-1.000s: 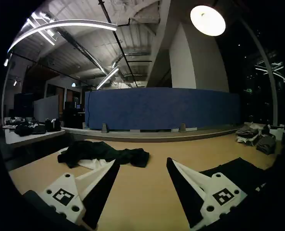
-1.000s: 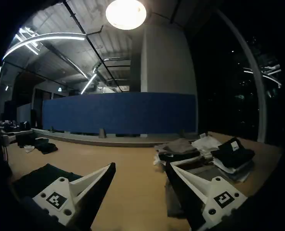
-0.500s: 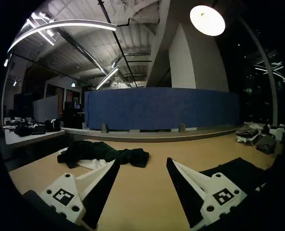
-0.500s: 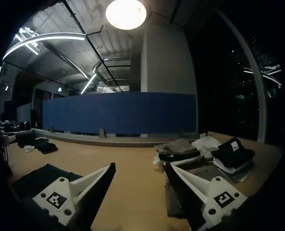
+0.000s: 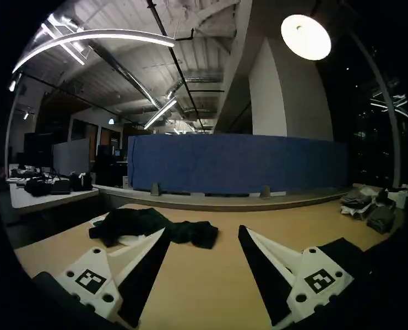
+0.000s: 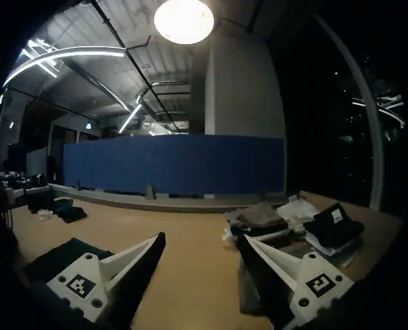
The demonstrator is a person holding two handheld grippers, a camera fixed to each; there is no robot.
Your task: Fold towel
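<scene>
Left gripper view: left gripper (image 5: pixel 203 230) low over a pale wooden desk (image 5: pixel 215 291), jaws spread wide, nothing held between them. To the right, beside the right finger, a flat dark towel (image 5: pixel 344 250) spread on the desk; contact with that finger impossible to tell. Ahead and a little left, beyond the left fingertip, a crumpled black cloth heap (image 5: pixel 148 221) lying on a white cloth (image 5: pixel 124 240). Farther back, a long blue fabric partition (image 5: pixel 237 164) along the desk's far edge, and high up a round glowing ceiling lamp (image 5: pixel 305 37). At the far right of the desk, a small pile of folded grey cloths (image 5: pixel 369 209), well apart from the gripper.

Right gripper view: right gripper (image 6: pixel 201 235) also low over the desk, jaws wide open and empty. Flat dark towel (image 6: pixel 60 256) to the left, beside the left finger. To the right, behind the right finger, folded laundry in stacks: a grey-brown folded stack (image 6: pixel 259 215) and a black folded piece (image 6: pixel 333 225) with a small white tag, resting on paler ones. Under the right finger, a grey cloth (image 6: pixel 248 286) flat on the desk, whether touched or not unclear.
</scene>
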